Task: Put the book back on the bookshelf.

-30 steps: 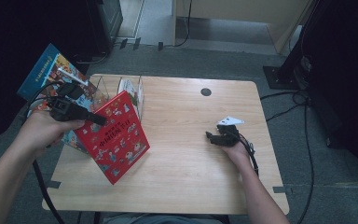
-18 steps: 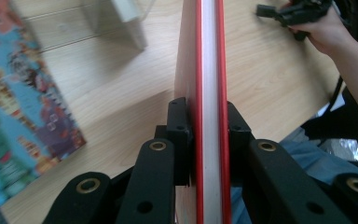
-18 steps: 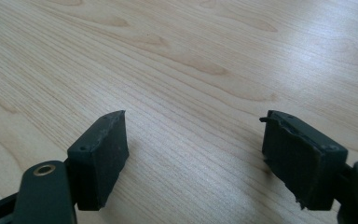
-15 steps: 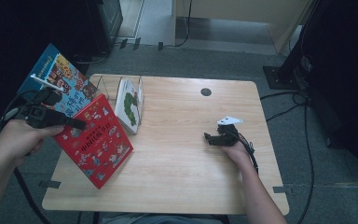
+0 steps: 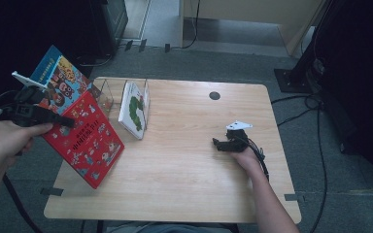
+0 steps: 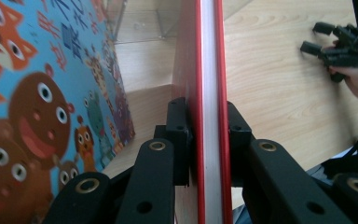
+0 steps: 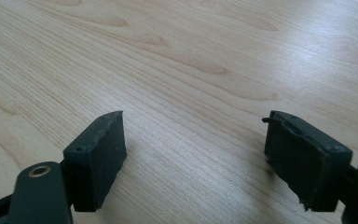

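A red picture book (image 5: 90,145) hangs tilted over the table's left edge, and my left gripper (image 5: 68,122) is shut on its upper edge. In the left gripper view the pads (image 6: 179,135) press both red covers (image 6: 208,70) edge-on. A blue animal book (image 5: 60,80) stands just behind it, close on the left (image 6: 42,93). My right gripper (image 5: 217,144) rests low on the wooden table (image 5: 184,184) at the right. Its jaws have just been opening and stand open (image 7: 196,154) with nothing between them.
A white book with a green caterpillar (image 5: 135,109) leans in a clear rack (image 5: 108,92) at the table's back left. A black round hole (image 5: 214,95) sits near the far edge. Cables (image 5: 315,145) run on the floor at the right.
My left gripper has carried the red book leftward, off the table's middle to its left edge, uncovering the white book in the rack. The right hand has stayed put.
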Demonstrator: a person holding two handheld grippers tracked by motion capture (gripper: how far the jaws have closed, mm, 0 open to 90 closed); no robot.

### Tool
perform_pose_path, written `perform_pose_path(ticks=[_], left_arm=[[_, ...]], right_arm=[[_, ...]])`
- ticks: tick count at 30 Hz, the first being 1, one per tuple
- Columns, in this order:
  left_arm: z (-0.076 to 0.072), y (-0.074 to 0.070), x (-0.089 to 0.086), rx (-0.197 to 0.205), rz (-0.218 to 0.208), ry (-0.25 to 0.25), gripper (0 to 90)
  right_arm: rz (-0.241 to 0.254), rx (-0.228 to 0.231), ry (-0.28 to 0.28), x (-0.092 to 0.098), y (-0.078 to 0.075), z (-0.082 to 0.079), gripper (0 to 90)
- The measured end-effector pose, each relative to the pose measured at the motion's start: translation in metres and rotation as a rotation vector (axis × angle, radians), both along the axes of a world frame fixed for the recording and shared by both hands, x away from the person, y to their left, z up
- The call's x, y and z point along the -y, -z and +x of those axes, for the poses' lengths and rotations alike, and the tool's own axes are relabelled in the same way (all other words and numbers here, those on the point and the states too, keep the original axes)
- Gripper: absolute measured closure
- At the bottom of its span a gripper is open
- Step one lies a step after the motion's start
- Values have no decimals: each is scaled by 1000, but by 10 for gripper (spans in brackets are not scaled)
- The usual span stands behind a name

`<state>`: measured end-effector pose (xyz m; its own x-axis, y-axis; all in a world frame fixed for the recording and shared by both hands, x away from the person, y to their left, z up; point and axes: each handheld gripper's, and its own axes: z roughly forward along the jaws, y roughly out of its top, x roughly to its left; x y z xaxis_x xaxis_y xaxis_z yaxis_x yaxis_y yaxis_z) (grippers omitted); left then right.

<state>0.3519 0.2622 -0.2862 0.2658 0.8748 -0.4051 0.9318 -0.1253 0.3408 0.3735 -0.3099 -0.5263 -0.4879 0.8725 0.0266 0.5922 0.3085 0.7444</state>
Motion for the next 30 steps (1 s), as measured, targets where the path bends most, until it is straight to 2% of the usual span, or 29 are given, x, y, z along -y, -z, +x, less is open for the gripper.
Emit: perform_pose_path(ticks=[4,10,13,19,21,25,30], left_arm=[[11,-3,-2,4,-13,-29,790],[27,-6,-5,14,-11,-93,788],[37,-4,-6,3,-26,-116,787],[50,-3,-3,7,-20,-139,789],[58,-6,0,11,-7,-149,788],[68,-9,2,21,-11,-174,789],[82,-16,8,34,-3,-170,789]], right_arm=[[0,-1,3,0,0,0,202],[0,0,6,-1,0,0,202],[1,0,9,-1,0,0,202],[1,1,17,-1,0,-1,202],[2,0,18,-1,0,-1,202],[2,0,18,-1,0,-1,202],[1,3,16,-1,0,-1,203]])
